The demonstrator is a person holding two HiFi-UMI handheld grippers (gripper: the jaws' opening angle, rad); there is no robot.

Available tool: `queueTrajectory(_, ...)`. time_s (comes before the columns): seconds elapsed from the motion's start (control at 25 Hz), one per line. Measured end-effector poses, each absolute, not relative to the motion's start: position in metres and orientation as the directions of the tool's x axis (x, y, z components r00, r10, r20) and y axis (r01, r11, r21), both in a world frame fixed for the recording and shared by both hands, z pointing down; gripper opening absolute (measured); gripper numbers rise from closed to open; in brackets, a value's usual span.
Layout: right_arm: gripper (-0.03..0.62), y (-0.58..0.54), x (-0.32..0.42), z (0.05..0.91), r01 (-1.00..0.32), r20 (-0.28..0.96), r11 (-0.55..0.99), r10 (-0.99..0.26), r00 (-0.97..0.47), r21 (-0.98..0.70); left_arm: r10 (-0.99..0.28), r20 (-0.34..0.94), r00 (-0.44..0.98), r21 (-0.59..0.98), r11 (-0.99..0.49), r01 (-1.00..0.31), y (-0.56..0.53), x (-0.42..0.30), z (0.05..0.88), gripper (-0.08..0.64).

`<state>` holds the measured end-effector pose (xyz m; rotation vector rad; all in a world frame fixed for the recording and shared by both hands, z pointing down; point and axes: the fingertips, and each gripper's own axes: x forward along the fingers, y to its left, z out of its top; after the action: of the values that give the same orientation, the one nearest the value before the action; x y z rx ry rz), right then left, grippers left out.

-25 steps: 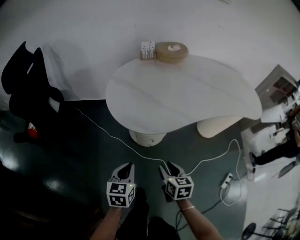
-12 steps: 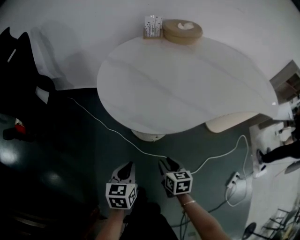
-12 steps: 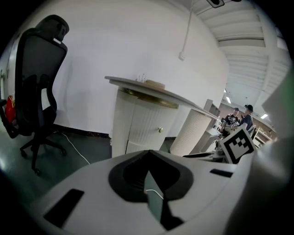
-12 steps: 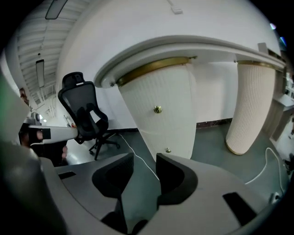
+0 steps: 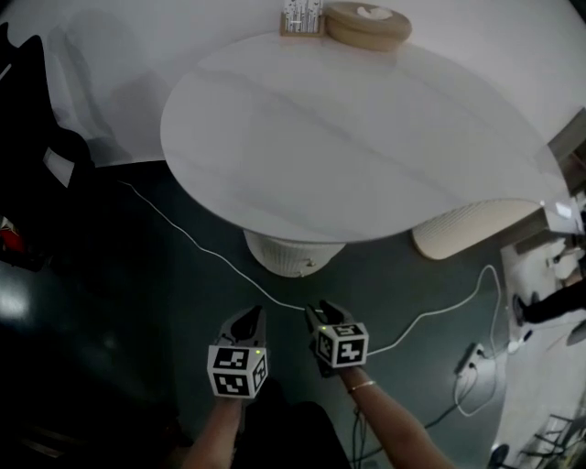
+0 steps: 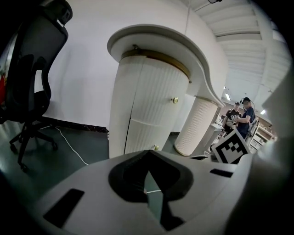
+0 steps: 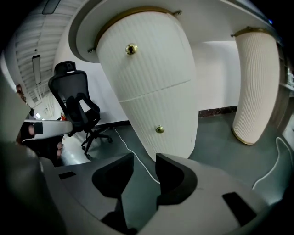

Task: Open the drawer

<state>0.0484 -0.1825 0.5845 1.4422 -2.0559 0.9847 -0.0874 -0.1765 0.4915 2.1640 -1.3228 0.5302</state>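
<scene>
The white, rounded bench (image 5: 366,137) fills most of the room ahead, and its top is bare apart from a round box (image 5: 368,23) at the far edge. Under it stands a ribbed cream pedestal (image 7: 151,87) with a brass band at the top. One fine seam splits its curved face into an upper drawer front (image 7: 147,64) and a lower drawer front (image 7: 172,114). Both sit flush and closed. The left hand-held gripper (image 5: 253,316) and the right hand-held gripper (image 5: 322,311) hang low over the dark floor, side by side and short of the pedestal. The left one's jaws meet at the tips on nothing. The right one's stand narrowly apart, with only floor and a white cable (image 5: 211,261) between them. Each front carries a small brass knob, the upper knob (image 7: 132,48) and the lower knob (image 7: 159,130).
</scene>
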Motion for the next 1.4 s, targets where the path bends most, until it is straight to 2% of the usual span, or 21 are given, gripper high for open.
queueTrajectory(0.64, 0.143, -0.247, 0.059, 0.766, -0.960, 0.729, 0.223, -0.628, -0.273, -0.167, -0.661, 0.593, 0.459, 0.226, -0.410, -0.883, -0.218, -0.082, 0.660, 0.005)
queueTrajectory(0.96, 0.143, -0.275, 0.062, 0.816, -0.962, 0.722, 0.247, -0.645, -0.251, -0.113, -0.678, 0.584, 0.446, 0.193, -0.418, -0.888, -0.237, -0.080, 0.699, 0.005)
queueTrajectory(1.4, 0.143, -0.301, 0.044, 0.835, -0.960, 0.720, 0.216, -0.637, -0.276, -0.176, -0.670, 0.594, 0.446, 0.206, -0.409, -0.889, -0.249, -0.081, 0.722, 0.005)
